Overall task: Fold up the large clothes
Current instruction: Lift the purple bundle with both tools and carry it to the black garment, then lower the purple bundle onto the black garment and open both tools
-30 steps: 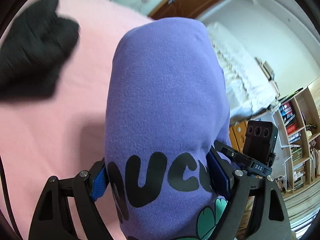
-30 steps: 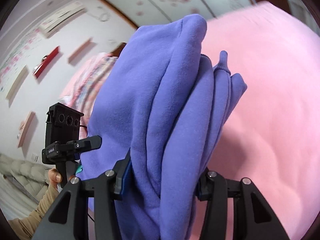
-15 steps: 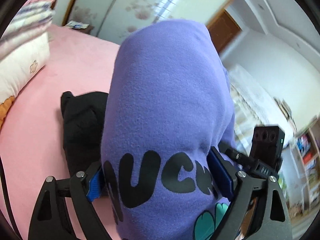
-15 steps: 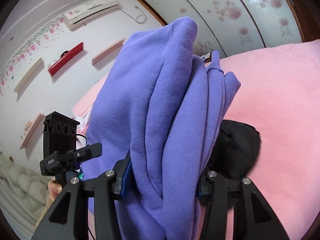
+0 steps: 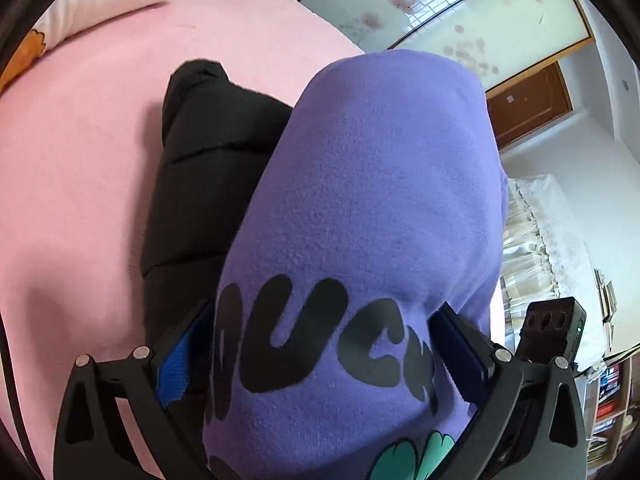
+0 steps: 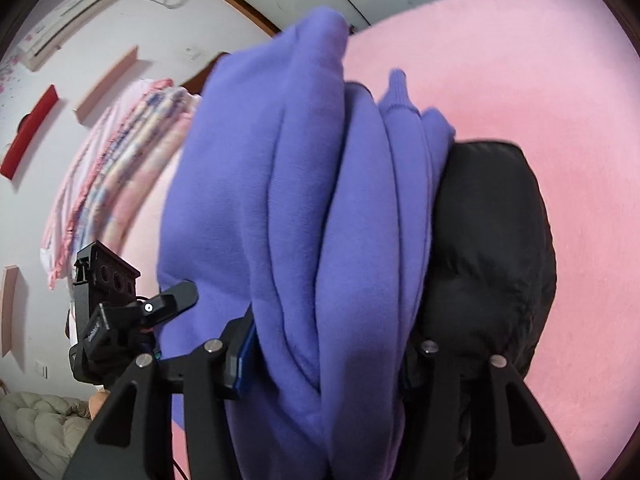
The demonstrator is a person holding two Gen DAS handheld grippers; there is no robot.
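Note:
A folded purple sweatshirt (image 5: pixel 372 208) with black lettering and a green print is held up between both grippers. My left gripper (image 5: pixel 320 356) is shut on one side of the bundle. My right gripper (image 6: pixel 332 356) is shut on the stacked purple folds (image 6: pixel 304 216) at the other side. A folded black puffer jacket (image 5: pixel 208 168) lies on the pink bed just beyond and under the sweatshirt; it also shows in the right wrist view (image 6: pixel 488 248). The sweatshirt hides part of the jacket, and I cannot tell whether they touch.
The pink bedsheet (image 5: pixel 80 168) spreads all around the jacket. A white pillow (image 5: pixel 112 4) lies at the far left. Striped folded blankets (image 6: pixel 120 148) sit at the bed's left in the right wrist view. A bookshelf (image 5: pixel 612 404) and lace-covered furniture (image 5: pixel 544 240) stand beside the bed.
Both grippers carried the purple sweatshirt across the bed toward the black jacket, which now sits close under the bundle and looms larger. The grip on the sweatshirt has not changed.

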